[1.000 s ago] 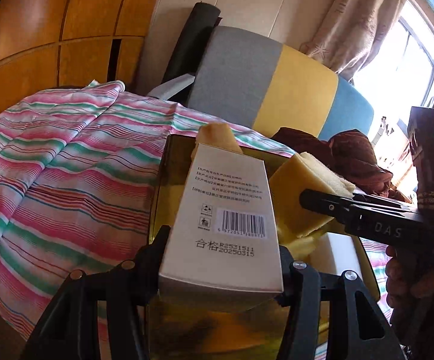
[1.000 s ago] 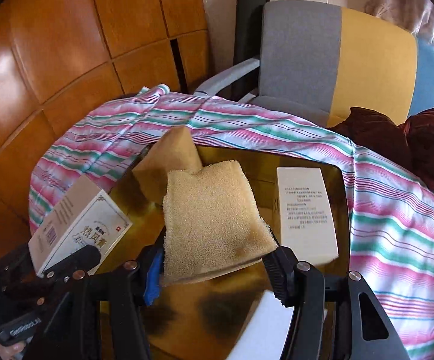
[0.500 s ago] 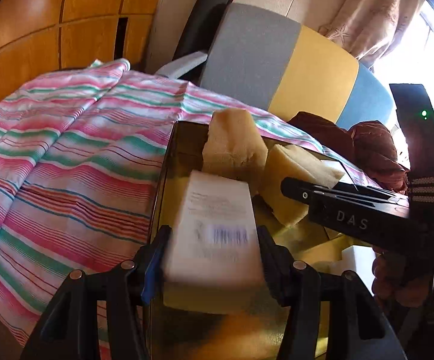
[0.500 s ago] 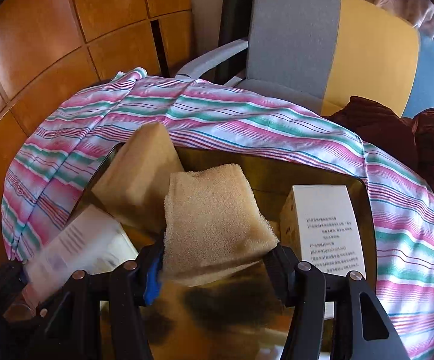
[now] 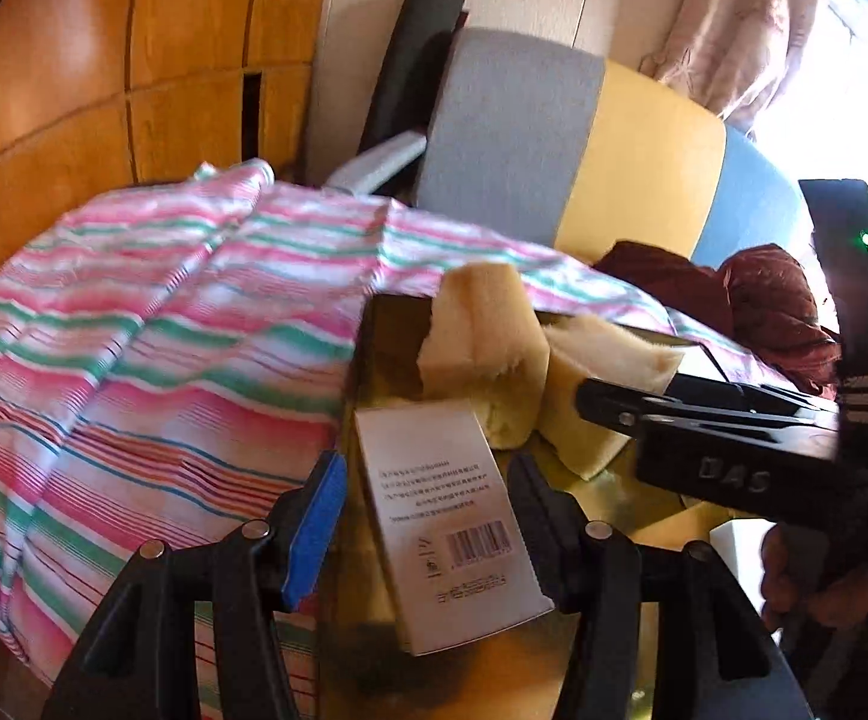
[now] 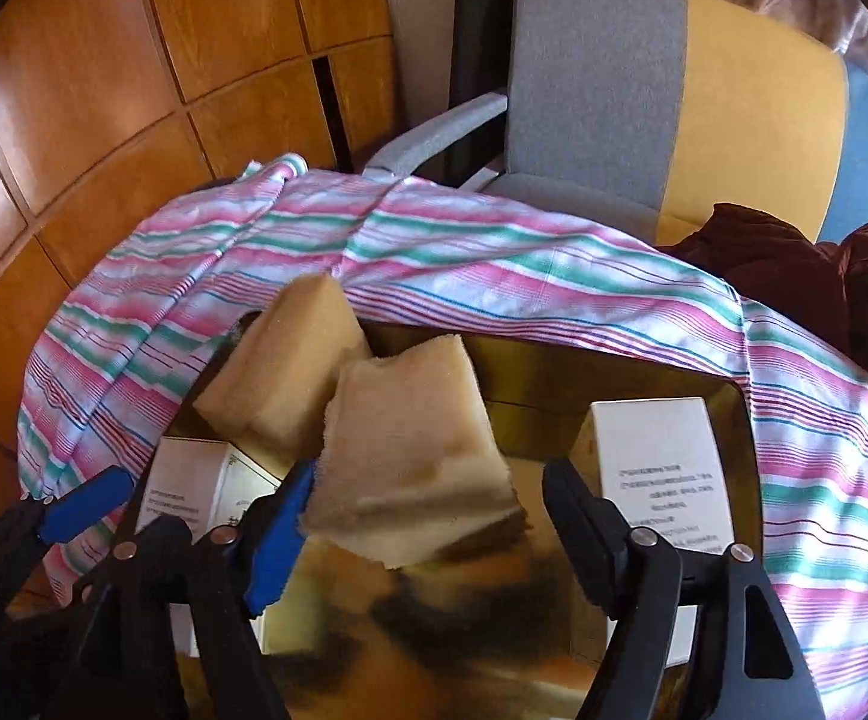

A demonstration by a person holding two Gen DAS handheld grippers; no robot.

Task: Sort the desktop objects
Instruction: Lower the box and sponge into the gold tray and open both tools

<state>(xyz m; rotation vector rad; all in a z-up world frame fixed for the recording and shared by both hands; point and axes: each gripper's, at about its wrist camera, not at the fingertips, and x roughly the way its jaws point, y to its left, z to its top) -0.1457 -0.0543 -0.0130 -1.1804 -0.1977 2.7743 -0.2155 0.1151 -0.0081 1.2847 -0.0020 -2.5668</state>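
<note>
A white barcoded box (image 5: 451, 528) lies flat in the gold tray (image 5: 374, 360). My left gripper (image 5: 428, 510) stands open around it, with a gap on each side. A yellow sponge (image 6: 410, 450) sits tilted between the fingers of my right gripper (image 6: 428, 498), which is open; it touches the blue left pad and stands clear of the right finger. Its lower edge is blurred. A second sponge (image 6: 284, 372) leans in the tray's back left corner. Another white box (image 6: 655, 480) lies at the tray's right side. The right gripper (image 5: 583, 402) crosses the left wrist view from the right.
The tray (image 6: 553, 360) rests on a pink, green and white striped cloth (image 6: 493, 264). Behind stand a grey, yellow and blue chair (image 6: 601, 90), wood panels (image 6: 134, 90) and a dark red cloth (image 6: 793, 264). A white block (image 5: 733, 540) lies at the tray's near edge. A hand (image 5: 793, 570) holds the right gripper.
The left gripper came down into the tray, opened and let go of the white box, which now lies flat. The right gripper's fingers spread and the sponge has tipped forward between them.
</note>
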